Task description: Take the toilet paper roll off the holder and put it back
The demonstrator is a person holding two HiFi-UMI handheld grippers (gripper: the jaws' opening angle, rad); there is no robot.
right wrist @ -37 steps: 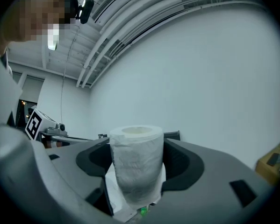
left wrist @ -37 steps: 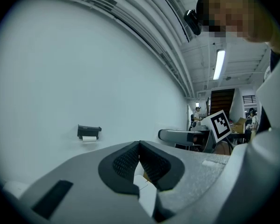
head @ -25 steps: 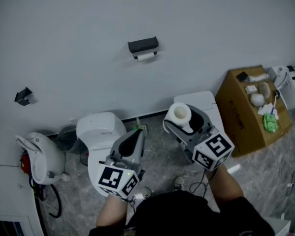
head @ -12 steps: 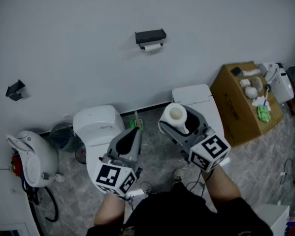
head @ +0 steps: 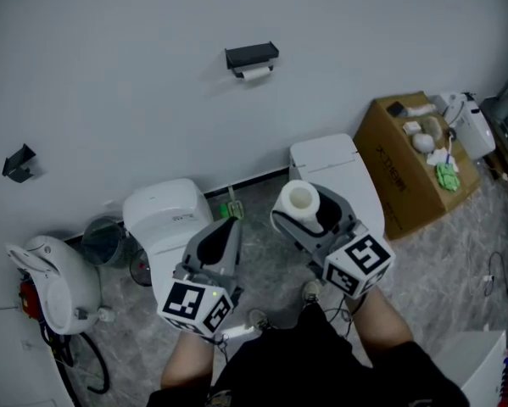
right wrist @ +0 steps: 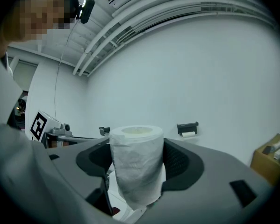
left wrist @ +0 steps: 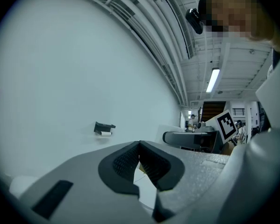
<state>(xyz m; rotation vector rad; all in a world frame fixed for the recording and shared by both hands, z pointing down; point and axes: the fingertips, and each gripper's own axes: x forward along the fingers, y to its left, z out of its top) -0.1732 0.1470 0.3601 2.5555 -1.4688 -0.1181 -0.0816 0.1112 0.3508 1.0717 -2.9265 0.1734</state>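
Start at your left: the left gripper (head: 229, 227) is clenched with nothing in it. In the left gripper view its jaws meet tip to tip over bare air, and it takes no part in the carry. From that view the holder (left wrist: 104, 126) lies left of where the jaws point.

Move to the middle of the head view. The holder (head: 252, 55) is a dark bracket fixed to the pale wall, with a small white piece showing just under it. It is well apart from both of your tools, ahead of them and higher up the wall. Neither hand is clearly closer, so the hand with the load matters.

That is your right. The right gripper (head: 309, 210) is grasping the toilet paper roll (head: 300, 199), with its pads pressed on the curved sides. In the right gripper view the toilet paper roll (right wrist: 136, 162) stands upright between the jaws with its core opening facing up. The holder (right wrist: 187, 126) sits to the right of the roll, about level with its top. So the target is off to the right of the line you are pointing along, not dead ahead.

The holder appears to run level along the wall, while the roll's long axis stands vertical. I judge you need to swing right, close the gap and tip the roll until its core lies level with the bracket.
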